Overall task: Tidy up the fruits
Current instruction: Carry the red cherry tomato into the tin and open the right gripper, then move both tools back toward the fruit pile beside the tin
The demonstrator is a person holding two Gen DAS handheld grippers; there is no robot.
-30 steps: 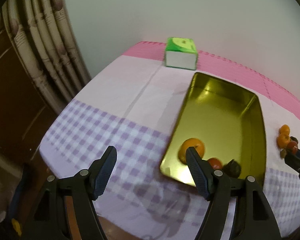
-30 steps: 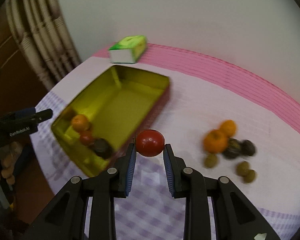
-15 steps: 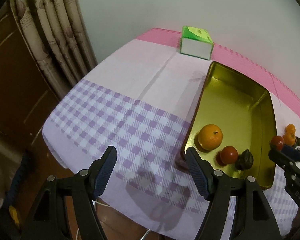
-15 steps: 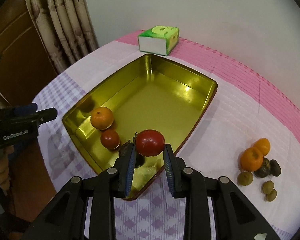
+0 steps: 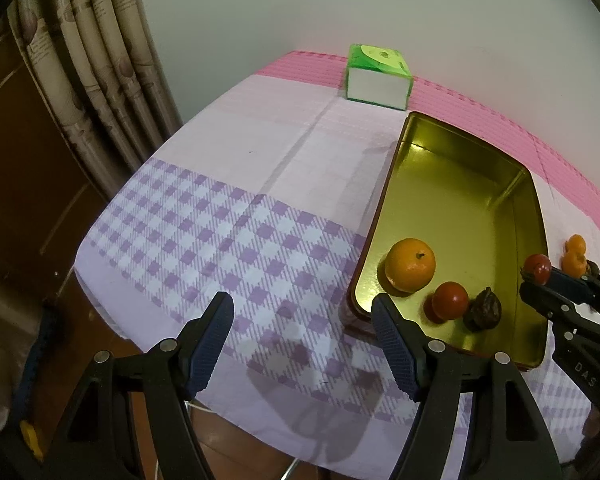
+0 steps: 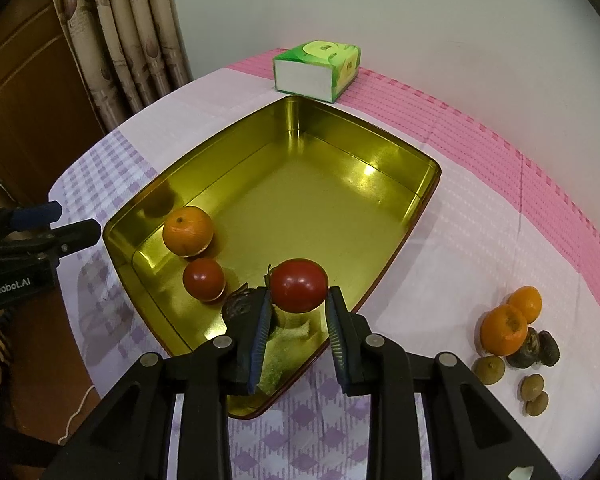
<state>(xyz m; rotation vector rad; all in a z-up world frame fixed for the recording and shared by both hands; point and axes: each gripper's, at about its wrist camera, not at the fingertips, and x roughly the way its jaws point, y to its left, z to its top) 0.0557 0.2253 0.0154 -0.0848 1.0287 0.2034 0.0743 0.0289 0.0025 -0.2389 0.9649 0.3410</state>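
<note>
Fruits: red tomato clamped in right hand-held gripper, above near end of gold tin tray.
Left hand-held gripper: wide open, empty, over checked cloth on desk.
Done: orange, second tomato, dark fruit in tray.
Left: two oranges, dark and small green fruits beside tray.
Hidden: dark fruit partly behind a finger; kind unclear.

1. A home room, likely a dining corner: the table wears a pink and purple checked cloth
2. Patterned curtains hang beside a brown wooden door
3. A green tissue box sits by the plain wall, near a golden tin tray of fruit
</note>
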